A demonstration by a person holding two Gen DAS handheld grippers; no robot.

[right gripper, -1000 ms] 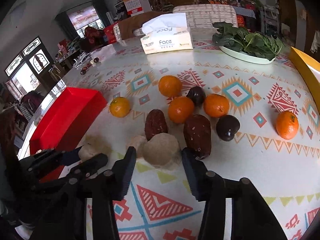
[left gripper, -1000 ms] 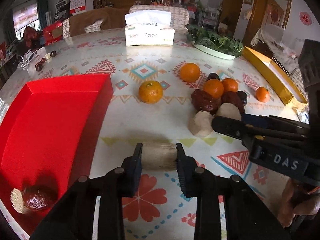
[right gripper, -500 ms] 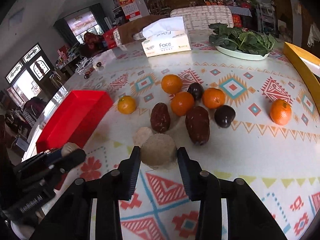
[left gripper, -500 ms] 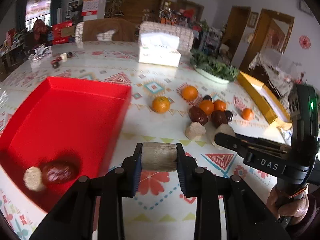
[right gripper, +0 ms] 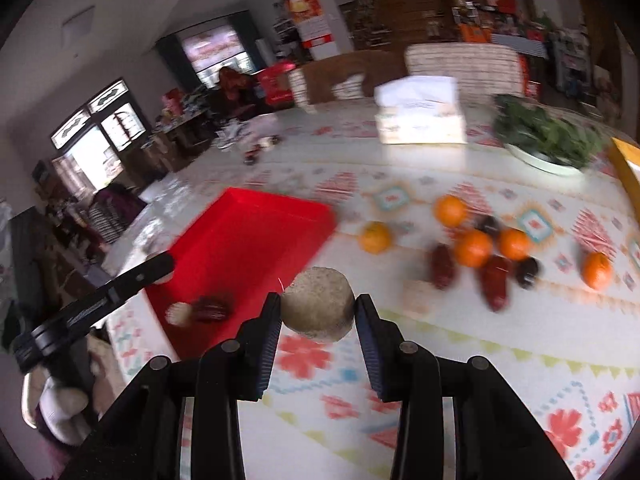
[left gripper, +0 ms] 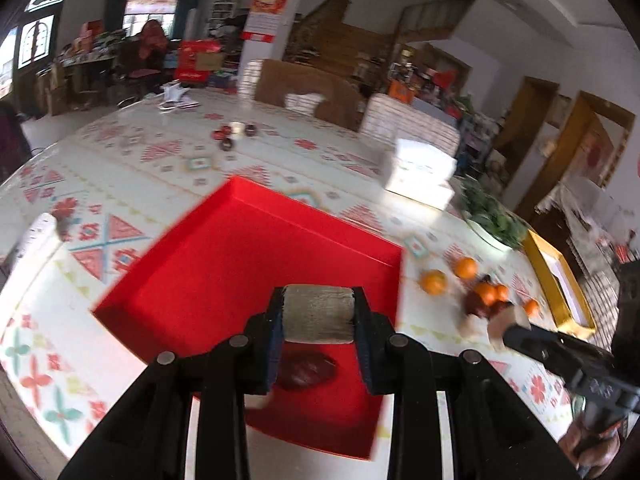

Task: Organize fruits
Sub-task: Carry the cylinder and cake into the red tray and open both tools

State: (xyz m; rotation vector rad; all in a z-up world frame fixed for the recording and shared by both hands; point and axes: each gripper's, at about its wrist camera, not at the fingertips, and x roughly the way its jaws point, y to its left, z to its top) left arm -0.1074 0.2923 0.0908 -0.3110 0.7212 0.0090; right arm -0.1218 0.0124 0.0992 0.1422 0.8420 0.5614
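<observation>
My left gripper (left gripper: 318,304) is shut on a beige cylinder-shaped fruit piece (left gripper: 318,320) and hangs over the red tray (left gripper: 240,248). Below it in the tray lie a dark red fruit (left gripper: 306,370) and a pale piece (left gripper: 256,402). My right gripper (right gripper: 318,314) is shut on a rounder beige piece (right gripper: 316,304), held above the tablecloth just right of the red tray (right gripper: 248,236). On the table to the right remain several oranges (right gripper: 474,248), two dark red fruits (right gripper: 494,282) and dark plums (right gripper: 528,272). The picture is blurred.
A tissue box (right gripper: 420,120), a plate of greens (right gripper: 552,140) and a yellow box (left gripper: 556,280) stand at the table's far and right side. A beige piece (right gripper: 418,294) lies near the fruit pile. Small dark items (left gripper: 228,136) lie far back. Chairs stand behind the table.
Both grippers rose and swung left toward the red tray, each carrying its beige piece. The right gripper's jaws closed on the round piece and lifted it off the table.
</observation>
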